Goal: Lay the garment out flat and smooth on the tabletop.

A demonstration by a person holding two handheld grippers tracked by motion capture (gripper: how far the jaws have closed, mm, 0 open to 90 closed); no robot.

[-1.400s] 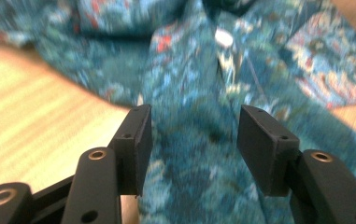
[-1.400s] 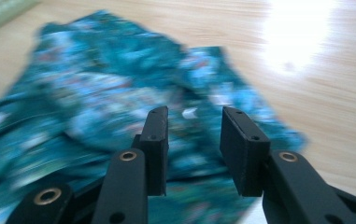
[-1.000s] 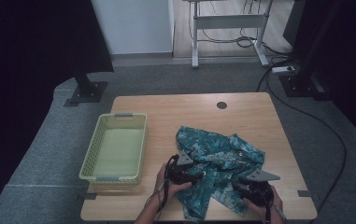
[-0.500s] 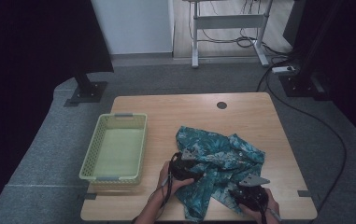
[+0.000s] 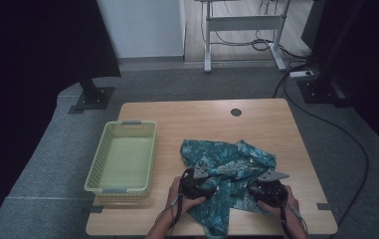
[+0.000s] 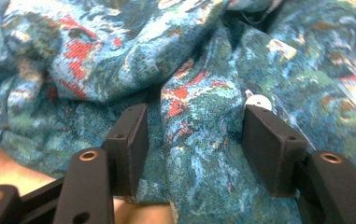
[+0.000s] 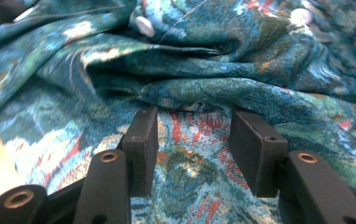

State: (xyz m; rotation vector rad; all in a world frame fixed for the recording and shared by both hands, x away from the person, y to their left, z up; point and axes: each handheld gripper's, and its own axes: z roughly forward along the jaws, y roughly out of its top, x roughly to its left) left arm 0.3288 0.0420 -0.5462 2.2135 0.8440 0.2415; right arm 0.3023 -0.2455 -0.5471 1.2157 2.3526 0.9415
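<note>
A crumpled teal patterned shirt [image 5: 227, 159] with red flecks lies on the near right part of the wooden table [image 5: 202, 112]. My left gripper [image 5: 204, 179] rests at its near left edge. Its jaws stand open [image 6: 196, 116] on either side of a raised fold of the shirt [image 6: 96, 56], with a white button [image 6: 259, 101] by the right jaw. My right gripper [image 5: 265, 186] sits at the shirt's near right edge. It is open [image 7: 194, 116] over flat cloth, facing bunched folds of the shirt [image 7: 236, 60] with a white button [image 7: 144, 25] on them.
A pale green plastic basket [image 5: 127, 124] stands on the table's left side, with nothing in it. A round cable hole [image 5: 236, 112] sits near the far edge. Beyond the table are desk legs and floor cables.
The right gripper has moved forward onto the shirt's near right edge. The left gripper has barely shifted. The shirt's folds are slightly rearranged.
</note>
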